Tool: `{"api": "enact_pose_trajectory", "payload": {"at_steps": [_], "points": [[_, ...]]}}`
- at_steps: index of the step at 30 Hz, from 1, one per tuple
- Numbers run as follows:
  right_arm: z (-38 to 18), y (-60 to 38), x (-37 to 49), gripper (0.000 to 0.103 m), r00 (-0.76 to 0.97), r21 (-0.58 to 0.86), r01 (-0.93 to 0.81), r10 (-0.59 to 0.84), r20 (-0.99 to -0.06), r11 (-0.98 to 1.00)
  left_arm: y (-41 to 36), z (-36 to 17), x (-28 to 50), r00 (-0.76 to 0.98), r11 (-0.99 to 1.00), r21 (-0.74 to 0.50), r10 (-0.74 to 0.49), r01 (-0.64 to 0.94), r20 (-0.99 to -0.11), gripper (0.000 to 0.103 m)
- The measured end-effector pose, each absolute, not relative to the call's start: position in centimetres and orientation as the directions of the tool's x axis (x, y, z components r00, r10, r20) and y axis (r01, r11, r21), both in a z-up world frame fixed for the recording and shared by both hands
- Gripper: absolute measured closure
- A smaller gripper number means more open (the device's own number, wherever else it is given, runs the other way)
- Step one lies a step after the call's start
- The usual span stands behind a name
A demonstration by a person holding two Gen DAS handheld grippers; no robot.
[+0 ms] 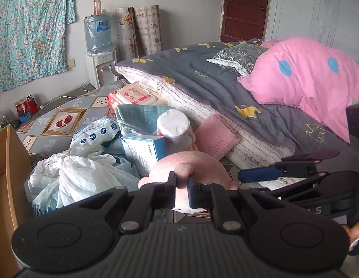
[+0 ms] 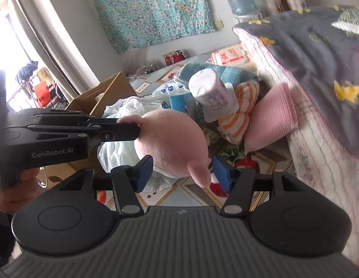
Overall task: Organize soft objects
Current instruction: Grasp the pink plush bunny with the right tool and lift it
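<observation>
The left gripper point(image 1: 182, 179) pinches the pink plush toy point(image 1: 191, 162) by a small nub at lower centre, so it hangs clear of the clutter. The right gripper point(image 2: 181, 170) waits, fingers wide, around its dangling limb, likely for support.

A plush toy point(image 1: 191, 169) is being held before a paper roll point(image 1: 172, 125) and boxed goods point(image 1: 144, 149), with the bed point(image 1: 225, 88) lying to their right.
</observation>
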State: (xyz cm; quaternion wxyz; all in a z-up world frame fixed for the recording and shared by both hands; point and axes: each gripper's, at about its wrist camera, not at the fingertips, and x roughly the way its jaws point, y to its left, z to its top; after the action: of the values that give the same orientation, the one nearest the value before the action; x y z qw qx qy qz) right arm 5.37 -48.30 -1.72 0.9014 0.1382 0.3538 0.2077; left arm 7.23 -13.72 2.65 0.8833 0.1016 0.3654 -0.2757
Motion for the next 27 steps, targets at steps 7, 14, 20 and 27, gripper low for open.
{"api": "enact_pose_trajectory", "payload": {"at_steps": [7,14,20,27], "points": [[-2.2,-45.4,7.4,0.045,0.666,0.198,-0.405,0.437,-0.605,0.892,-14.7,1.2,9.5,0.533,0.815,-0.056,-0.427,0.577,-0.731,0.092],[-1.8,-45.2,9.1,0.033,0.682,0.119,-0.457,0.433,-0.589,0.881,-15.2,1.3,10.8,0.527,0.798,-0.054,-0.446,0.601,-0.723,0.092],[-2.3,-44.8,10.4,0.036,0.665,0.121,-0.457,0.429,-0.611,0.881,-15.4,1.2,11.1,0.524,0.796,-0.068,-0.457,0.602,-0.718,0.091],[-3.4,-46.9,11.2,0.041,0.645,0.256,-0.341,0.423,-0.636,0.905,-13.5,1.9,10.7,0.561,0.833,-0.121,-0.463,0.539,-0.686,0.075]]}}
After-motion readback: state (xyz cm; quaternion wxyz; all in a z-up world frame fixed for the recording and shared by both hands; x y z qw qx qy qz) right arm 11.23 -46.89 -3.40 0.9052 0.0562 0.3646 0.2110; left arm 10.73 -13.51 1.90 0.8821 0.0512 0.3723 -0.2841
